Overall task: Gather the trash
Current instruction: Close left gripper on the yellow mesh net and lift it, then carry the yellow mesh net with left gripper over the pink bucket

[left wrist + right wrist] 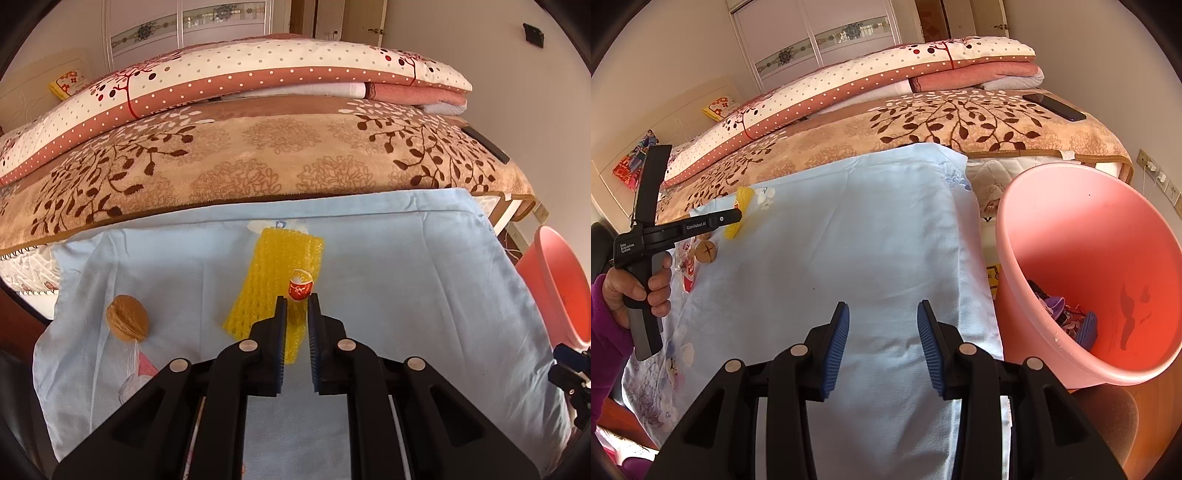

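A yellow foam fruit net [275, 282] with a red round sticker [301, 288] lies on the light blue cloth [406, 280]. My left gripper [297, 301] hovers over the net's near end, jaws narrowly apart, the net showing between them; whether they pinch it is unclear. A walnut [127, 317] sits to the left. In the right wrist view my right gripper [882, 314] is open and empty above the cloth [849, 258]. The net [738, 212], walnut [706, 253] and left gripper [733, 218] are far left. A pink bin [1086, 266] with scraps stands right.
Folded blankets and a brown leaf-patterned cover [258, 147] pile on the bed behind the cloth. A dark phone [1054, 106] lies on the cover at the right. The bin's rim also shows in the left wrist view [561, 280]. A clear wrapper [138, 369] lies below the walnut.
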`<state>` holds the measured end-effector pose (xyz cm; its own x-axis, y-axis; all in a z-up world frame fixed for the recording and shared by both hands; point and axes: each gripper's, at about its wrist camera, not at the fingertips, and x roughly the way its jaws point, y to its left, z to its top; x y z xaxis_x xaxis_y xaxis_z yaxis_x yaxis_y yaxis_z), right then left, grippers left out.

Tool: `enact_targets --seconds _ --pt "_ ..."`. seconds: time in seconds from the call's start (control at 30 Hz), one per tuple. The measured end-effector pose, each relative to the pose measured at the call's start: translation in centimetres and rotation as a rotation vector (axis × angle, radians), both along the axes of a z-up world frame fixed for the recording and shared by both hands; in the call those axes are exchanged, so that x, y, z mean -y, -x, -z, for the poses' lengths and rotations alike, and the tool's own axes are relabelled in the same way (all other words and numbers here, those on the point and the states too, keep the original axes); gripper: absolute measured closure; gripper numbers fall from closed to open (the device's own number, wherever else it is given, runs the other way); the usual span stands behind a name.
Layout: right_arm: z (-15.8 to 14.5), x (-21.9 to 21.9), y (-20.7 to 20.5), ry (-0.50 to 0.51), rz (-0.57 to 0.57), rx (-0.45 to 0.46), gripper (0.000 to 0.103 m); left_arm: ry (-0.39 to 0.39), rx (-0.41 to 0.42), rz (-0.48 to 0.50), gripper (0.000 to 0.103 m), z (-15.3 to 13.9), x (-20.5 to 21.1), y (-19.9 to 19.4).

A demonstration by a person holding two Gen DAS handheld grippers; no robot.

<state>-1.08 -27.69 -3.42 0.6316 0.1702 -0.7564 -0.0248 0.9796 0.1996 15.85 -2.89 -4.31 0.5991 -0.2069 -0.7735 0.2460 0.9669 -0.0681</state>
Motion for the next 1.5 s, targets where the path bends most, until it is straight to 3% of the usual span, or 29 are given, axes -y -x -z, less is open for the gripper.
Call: enact_targets --seconds 0.37,0.87,1.5 --pt "-0.6 -0.4 0.5 0.005 -0.010 0.020 0.065 0.094 0.039 0.042 0.092 -3.1 1.9 4.0" --pt "-1.7 -0.3 1.6 0.008 -0.012 0.056 0.065 0.130 0.104 0.141 0.092 -5.5 6.9 9.4" --pt "-2.9 2.0 2.2 0.013 0.066 0.115 0.065 0.159 0.146 0.160 0.092 -6.2 12.2 11.1"
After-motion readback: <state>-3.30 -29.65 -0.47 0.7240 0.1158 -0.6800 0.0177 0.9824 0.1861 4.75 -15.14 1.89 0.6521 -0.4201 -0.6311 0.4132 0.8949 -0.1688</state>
